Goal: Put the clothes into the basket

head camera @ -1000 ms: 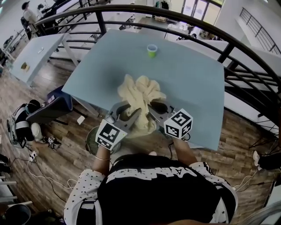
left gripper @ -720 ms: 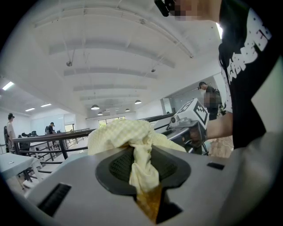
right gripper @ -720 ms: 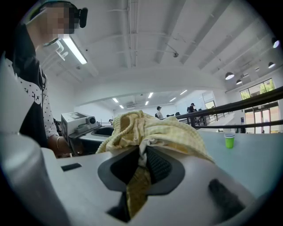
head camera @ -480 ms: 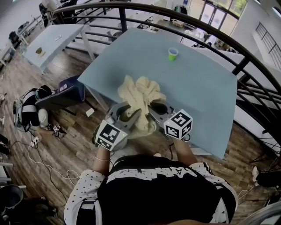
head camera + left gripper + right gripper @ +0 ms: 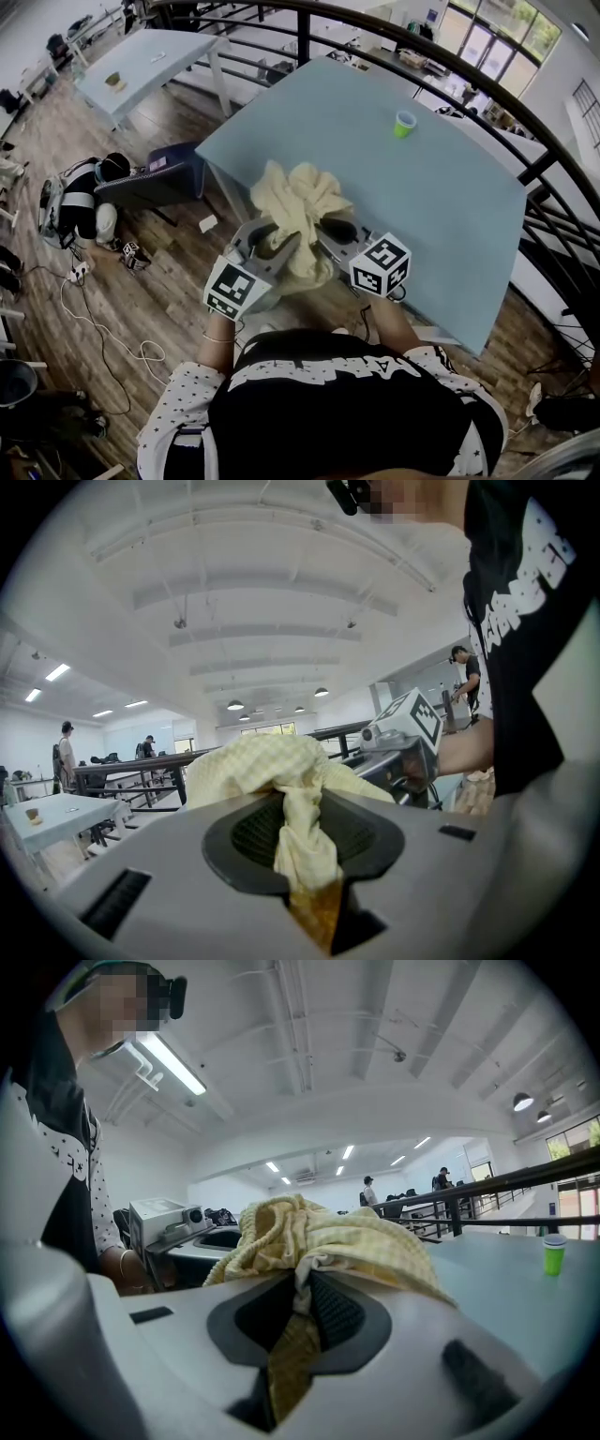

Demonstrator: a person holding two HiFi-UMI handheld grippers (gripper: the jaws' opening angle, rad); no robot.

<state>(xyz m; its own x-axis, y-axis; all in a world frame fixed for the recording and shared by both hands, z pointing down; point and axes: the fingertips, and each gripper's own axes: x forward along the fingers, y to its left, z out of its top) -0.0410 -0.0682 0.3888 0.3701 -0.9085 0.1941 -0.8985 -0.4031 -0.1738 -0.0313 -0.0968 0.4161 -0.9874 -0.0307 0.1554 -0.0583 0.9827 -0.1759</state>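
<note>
You have the yellow cloth (image 5: pixel 298 202) pinched from both sides. The left gripper (image 5: pixel 272 246) is clamped on a twisted fold of it, and the right gripper (image 5: pixel 328 239) is clenched on another fold just beside the first. In each gripper view the fabric runs down through the jaws and bulges out ahead.

The bundle lies straight in front of you, between the two grippers and a little beyond them. Its bulk rises clear above the near edge of the table (image 5: pixel 422 206). It has no real long axis, since it is bunched into a rough ball with lobes spilling left and right. Neither hand is nearer, because both share the load at the edge closest to you.

What matters for the drop is where the basket lies, and you cannot see it plainly. The marker cubes and the cloth cover the floor just in front of you. My judgement is that it sits low and close to your feet, so the move will likely be back towards you and downward.

The table's near edge runs right under the bundle, so loose lobes could drag on it as you pull back. A green cup (image 5: pixel 404 124) stands well apart on the far side of the table and is no obstacle. To your left, a dark blue chair (image 5: pixel 155 183) and cables (image 5: pixel 103 328) lie on the wooden floor, away from the grippers.
</note>
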